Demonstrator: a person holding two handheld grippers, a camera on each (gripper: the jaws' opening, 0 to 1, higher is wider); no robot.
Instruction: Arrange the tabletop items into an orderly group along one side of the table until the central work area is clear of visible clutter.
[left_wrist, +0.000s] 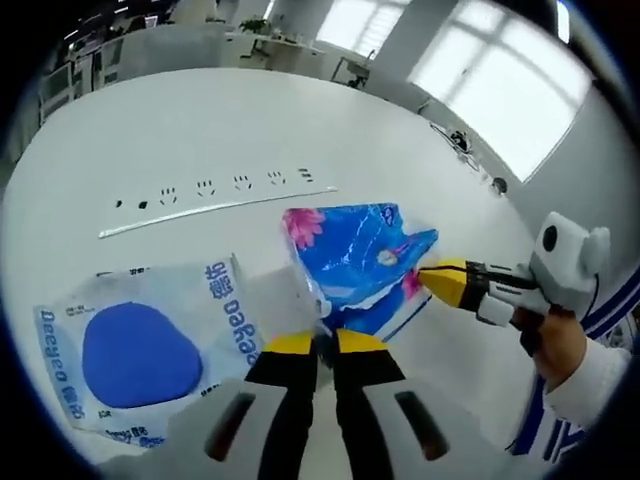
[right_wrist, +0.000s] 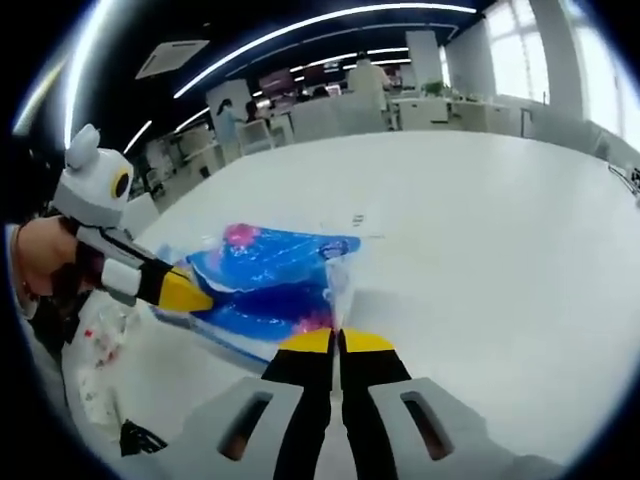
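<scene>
A blue tissue pack (left_wrist: 350, 255) with pink flowers lies on the white table (left_wrist: 250, 120), held from two sides. In the left gripper view my left gripper (left_wrist: 325, 338) is shut on the pack's near edge. My right gripper (left_wrist: 440, 278) comes in from the right, its yellow tips pinched on the pack's corner. In the right gripper view the blue pack (right_wrist: 270, 265) lies just beyond my right gripper (right_wrist: 338, 338), which is shut on the clear wrapper's edge, while the left gripper (right_wrist: 195, 295) grips the pack's left end.
A white wipes pack (left_wrist: 140, 350) with a blue oval lies left of the blue pack, touching it. A row of sockets (left_wrist: 220, 187) is set into the table behind. A crinkled white wrapper (right_wrist: 95, 370) shows at the left. Office desks (right_wrist: 400, 105) stand beyond the table.
</scene>
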